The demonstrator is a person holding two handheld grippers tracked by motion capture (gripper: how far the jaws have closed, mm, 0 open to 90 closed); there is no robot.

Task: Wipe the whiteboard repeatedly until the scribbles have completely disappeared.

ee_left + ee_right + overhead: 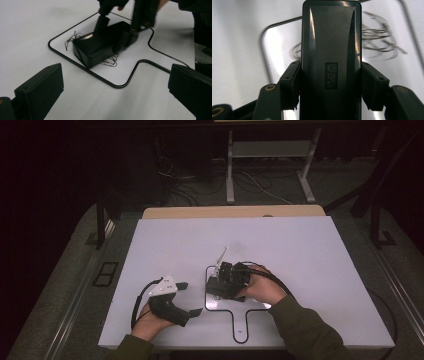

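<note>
A white table top (280,245) under dim light — grey floor (60,290) around, metal frame legs (230,170) and loose cables (190,185) at twelve o'clock.

A white desk (300,270) carries a black outline (240,320) drawn on its top. Beyond it, cables (200,185) lie on the dark floor (60,285) near a metal frame (270,150).

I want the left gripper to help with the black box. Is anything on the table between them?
Nothing visible: from the left gripper to the box there is only bare table and the drawn black outline. The right gripper already clamps the box.
</note>
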